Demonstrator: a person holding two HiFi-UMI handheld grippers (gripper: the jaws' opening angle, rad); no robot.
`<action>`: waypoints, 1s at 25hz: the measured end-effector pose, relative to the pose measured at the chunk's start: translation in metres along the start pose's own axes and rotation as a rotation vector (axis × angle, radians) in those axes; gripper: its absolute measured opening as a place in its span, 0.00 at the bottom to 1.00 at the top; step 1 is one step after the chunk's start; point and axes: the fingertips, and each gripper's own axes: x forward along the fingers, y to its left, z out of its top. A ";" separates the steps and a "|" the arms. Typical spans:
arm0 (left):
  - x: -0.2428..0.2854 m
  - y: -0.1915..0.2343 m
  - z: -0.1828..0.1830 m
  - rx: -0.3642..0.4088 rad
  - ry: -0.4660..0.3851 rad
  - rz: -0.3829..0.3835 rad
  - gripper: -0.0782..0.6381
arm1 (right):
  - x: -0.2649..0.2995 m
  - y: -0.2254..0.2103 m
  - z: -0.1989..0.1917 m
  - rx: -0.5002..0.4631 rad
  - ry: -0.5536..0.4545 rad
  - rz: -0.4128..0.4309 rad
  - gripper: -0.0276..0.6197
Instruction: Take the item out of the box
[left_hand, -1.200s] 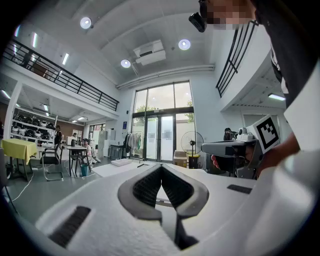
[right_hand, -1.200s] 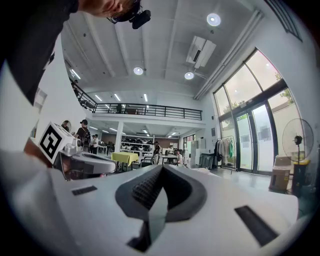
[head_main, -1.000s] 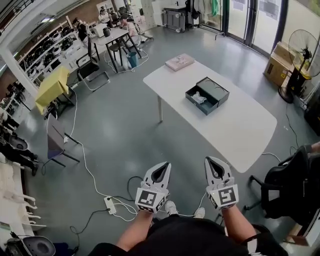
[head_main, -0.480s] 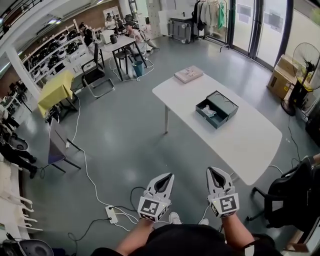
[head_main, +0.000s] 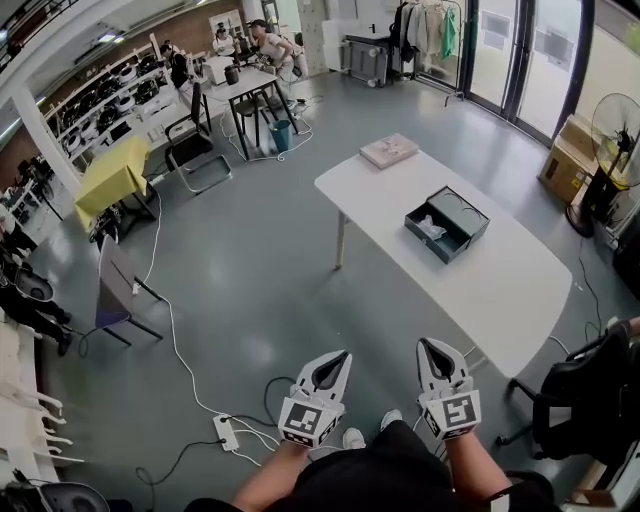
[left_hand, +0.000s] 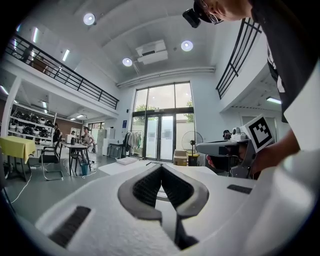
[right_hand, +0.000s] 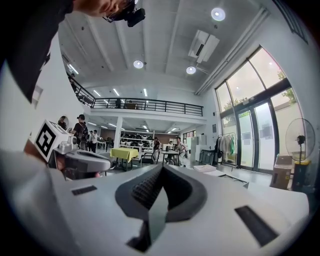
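A dark open box (head_main: 447, 225) lies on the long white table (head_main: 500, 290), far ahead of me, with a pale crumpled item (head_main: 432, 230) inside it. Both grippers are held low in front of my body, over the grey floor and well short of the table. My left gripper (head_main: 338, 356) is shut with nothing in it; in the left gripper view its tips (left_hand: 161, 167) meet. My right gripper (head_main: 430, 346) is likewise shut and empty, its tips (right_hand: 162, 167) touching.
A flat pink box (head_main: 389, 150) lies at the table's far end. A black chair (head_main: 585, 395) stands right of the table, with a fan (head_main: 612, 125) and a cardboard box (head_main: 563, 160) beyond. A power strip (head_main: 225, 432) with cables lies on the floor at left.
The table and box have slid right and lower in the head view as I come closer. Both grippers stay shut, low in front of me.
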 end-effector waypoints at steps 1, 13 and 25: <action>0.003 0.002 -0.001 -0.001 0.001 -0.003 0.13 | 0.004 -0.001 -0.001 0.000 0.002 0.000 0.05; 0.058 0.039 -0.006 -0.004 0.026 -0.007 0.13 | 0.065 -0.036 -0.004 0.007 -0.007 -0.001 0.05; 0.127 0.066 0.002 -0.007 0.033 0.002 0.13 | 0.120 -0.090 0.000 0.025 -0.007 0.012 0.05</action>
